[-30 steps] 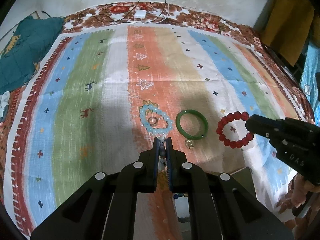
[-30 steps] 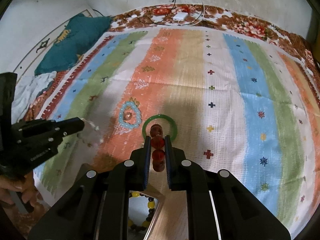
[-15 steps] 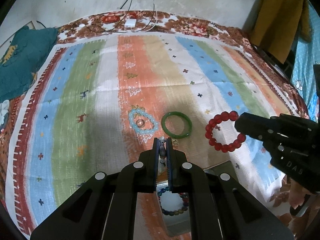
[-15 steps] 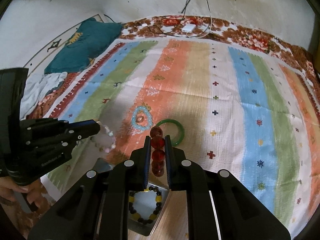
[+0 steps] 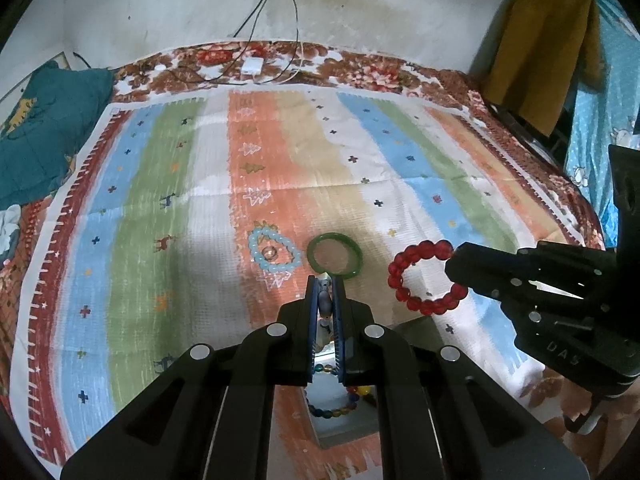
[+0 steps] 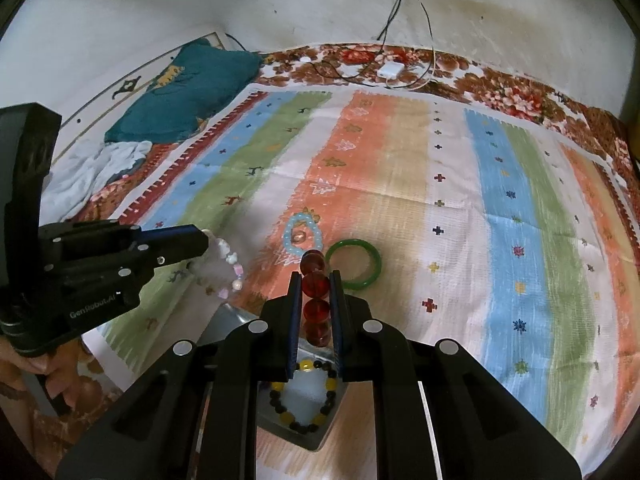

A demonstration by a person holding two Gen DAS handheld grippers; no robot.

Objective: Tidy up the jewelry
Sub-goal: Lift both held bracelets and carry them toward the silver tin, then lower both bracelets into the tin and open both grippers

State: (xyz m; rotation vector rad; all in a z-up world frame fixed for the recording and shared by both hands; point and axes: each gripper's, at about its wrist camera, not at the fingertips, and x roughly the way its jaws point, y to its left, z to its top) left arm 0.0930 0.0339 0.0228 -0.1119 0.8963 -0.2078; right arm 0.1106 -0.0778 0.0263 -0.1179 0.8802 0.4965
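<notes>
My left gripper is shut on a pale mixed-bead bracelet and holds it in the air. My right gripper is shut on a red bead bracelet, also lifted. On the striped cloth lie a light-blue bead bracelet with a small ring inside it and a green bangle. Below both grippers, at the cloth's near edge, sits a metal tray holding a black-and-yellow bead bracelet; a multicolour bead bracelet shows in the left wrist view.
The striped cloth covers a bed. A teal cushion lies at the far left, a white charger with cables at the far edge by the wall. Yellow cloth hangs at the right.
Both grippers have lifted and drawn back toward the near edge with their bracelets. The tray with its bracelets has come into fuller view below them.
</notes>
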